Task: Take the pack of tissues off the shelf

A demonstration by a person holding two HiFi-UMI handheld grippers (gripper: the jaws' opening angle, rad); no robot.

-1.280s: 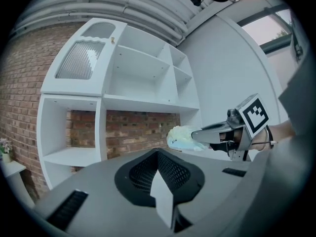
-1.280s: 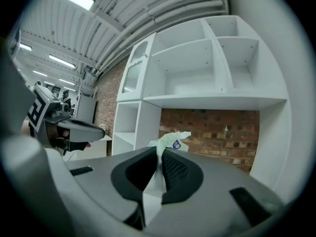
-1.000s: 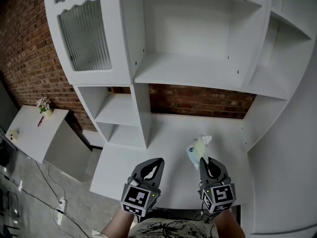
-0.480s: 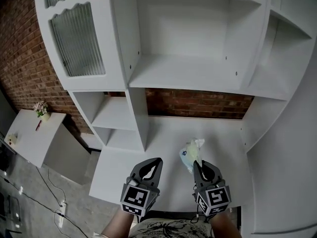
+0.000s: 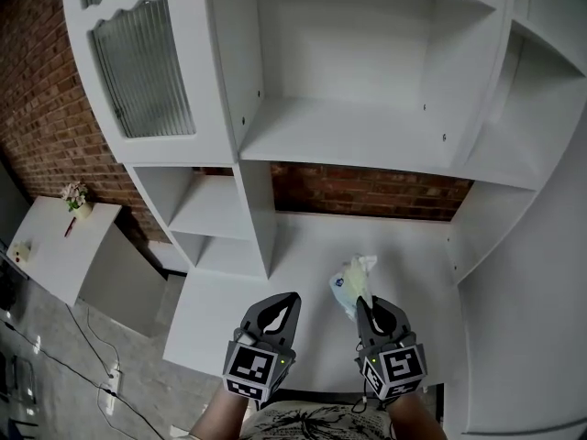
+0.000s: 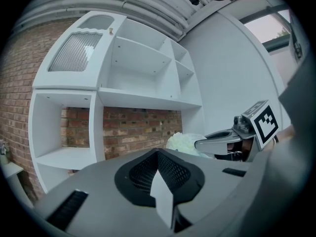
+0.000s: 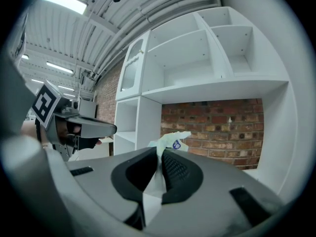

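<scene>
The right gripper [image 5: 368,303], clamped on the pack of tissues [image 5: 349,285], has pulled it slightly toward the desk's [image 5: 303,255] front edge. Removal looks done; the left gripper [image 5: 283,302] sits closed, empty.

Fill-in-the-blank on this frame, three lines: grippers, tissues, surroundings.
1. The right gripper is shut on the pack of tissues; the left gripper holds ___.
2. The wall behind the white shelf unit is ___.
3. The low white table beside it carries a small vase of ___.
Missing: nothing; brick; flowers.
</scene>
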